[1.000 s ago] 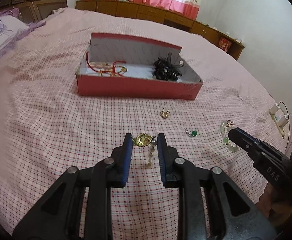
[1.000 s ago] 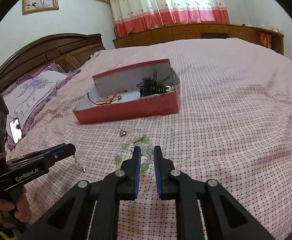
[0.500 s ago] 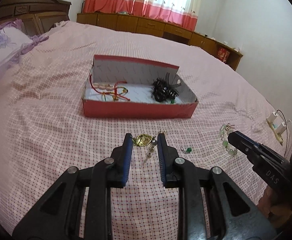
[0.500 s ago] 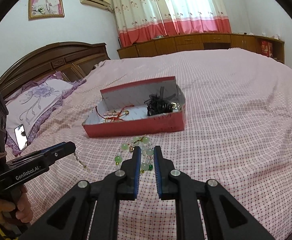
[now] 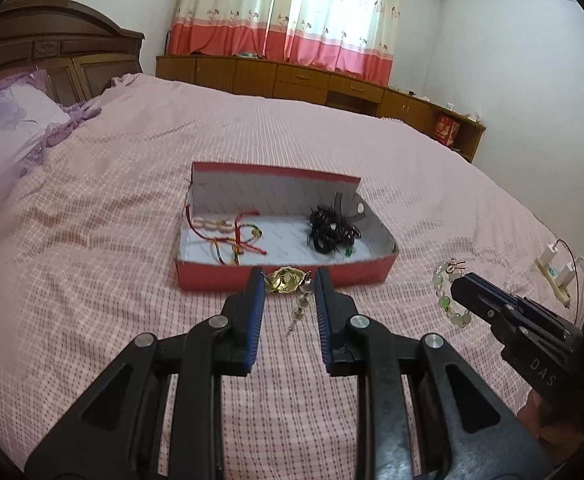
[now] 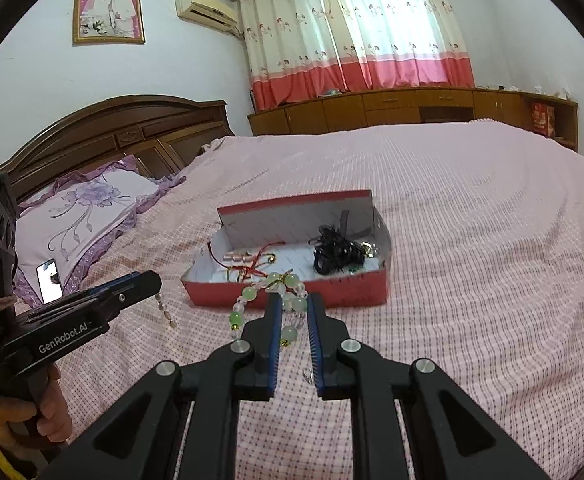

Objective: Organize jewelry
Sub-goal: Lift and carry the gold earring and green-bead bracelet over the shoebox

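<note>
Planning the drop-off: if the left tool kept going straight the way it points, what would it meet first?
Probably the near wall of the open red cardboard box, straight ahead of the left tool holding the gold ornament with dangling beads; depth is unclear.

left gripper (image 5: 287, 282) clamps gold earring (image 5: 284, 280) | red box (image 5: 283, 280) beyond

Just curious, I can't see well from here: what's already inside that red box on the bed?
Inside the red box: a tangle of red and yellow cords with pale beads on its left, and a black tangled bundle on its right. A small green bead peeks beside the bundle; anything beneath it is hidden.
</note>
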`<move>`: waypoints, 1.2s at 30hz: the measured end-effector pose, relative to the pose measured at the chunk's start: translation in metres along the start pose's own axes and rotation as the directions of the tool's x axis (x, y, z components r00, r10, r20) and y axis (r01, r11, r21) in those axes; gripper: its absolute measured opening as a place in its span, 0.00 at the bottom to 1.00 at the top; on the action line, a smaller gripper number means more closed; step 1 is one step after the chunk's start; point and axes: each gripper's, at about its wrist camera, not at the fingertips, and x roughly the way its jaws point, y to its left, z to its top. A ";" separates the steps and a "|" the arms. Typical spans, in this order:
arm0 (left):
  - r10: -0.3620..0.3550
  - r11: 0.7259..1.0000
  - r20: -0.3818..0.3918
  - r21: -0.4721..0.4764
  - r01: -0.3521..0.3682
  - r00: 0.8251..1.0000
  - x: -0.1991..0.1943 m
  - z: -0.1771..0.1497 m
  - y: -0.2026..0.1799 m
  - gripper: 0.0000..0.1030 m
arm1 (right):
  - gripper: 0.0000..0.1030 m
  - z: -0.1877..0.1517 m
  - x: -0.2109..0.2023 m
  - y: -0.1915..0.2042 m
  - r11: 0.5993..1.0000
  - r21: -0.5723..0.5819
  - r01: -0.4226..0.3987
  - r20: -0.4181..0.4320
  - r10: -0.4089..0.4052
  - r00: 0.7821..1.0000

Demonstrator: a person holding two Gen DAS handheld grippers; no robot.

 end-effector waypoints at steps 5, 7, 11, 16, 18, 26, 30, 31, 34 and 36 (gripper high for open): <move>0.010 1.000 0.022 0.006 -0.010 1.000 0.005 0.010 0.002 0.16 | 0.14 0.010 0.006 0.003 1.000 -0.009 -0.005 0.016 0.005 1.000; 0.018 1.000 0.030 0.011 -0.018 0.999 0.008 0.014 0.003 0.16 | 0.14 0.014 0.009 0.004 1.000 -0.014 -0.005 0.021 0.005 1.000; 0.019 1.000 0.037 0.001 -0.019 0.999 0.016 0.022 0.006 0.16 | 0.14 0.023 0.017 0.004 1.000 -0.018 -0.001 0.031 0.001 1.000; 0.027 1.000 0.052 0.004 -0.027 0.998 0.028 0.032 0.009 0.16 | 0.14 0.035 0.029 -0.001 1.000 -0.007 0.007 0.046 -0.006 0.999; 0.031 0.999 0.055 0.011 -0.032 0.998 0.034 0.036 0.010 0.16 | 0.14 0.039 0.035 -0.004 1.000 0.000 0.009 0.051 -0.009 0.999; 0.039 0.999 0.085 0.002 -0.040 0.996 0.058 0.052 0.017 0.16 | 0.14 0.053 0.061 -0.014 0.999 0.021 0.024 0.065 -0.026 0.998; 0.042 0.999 0.098 -0.004 -0.042 0.994 0.072 0.059 0.021 0.16 | 0.14 0.060 0.078 -0.023 0.999 0.032 0.029 0.069 -0.031 0.997; 0.044 0.999 0.101 -0.006 -0.043 0.994 0.075 0.060 0.022 0.16 | 0.14 0.061 0.084 -0.025 0.999 0.033 0.033 0.067 -0.035 0.997; 0.055 0.998 0.113 -0.008 -0.054 0.992 0.087 0.063 0.025 0.16 | 0.14 0.065 0.099 -0.031 0.998 0.035 0.045 0.062 -0.047 0.997; 0.062 0.998 0.121 -0.007 -0.061 0.991 0.096 0.064 0.028 0.16 | 0.14 0.066 0.110 -0.035 0.998 0.033 0.058 0.059 -0.060 0.996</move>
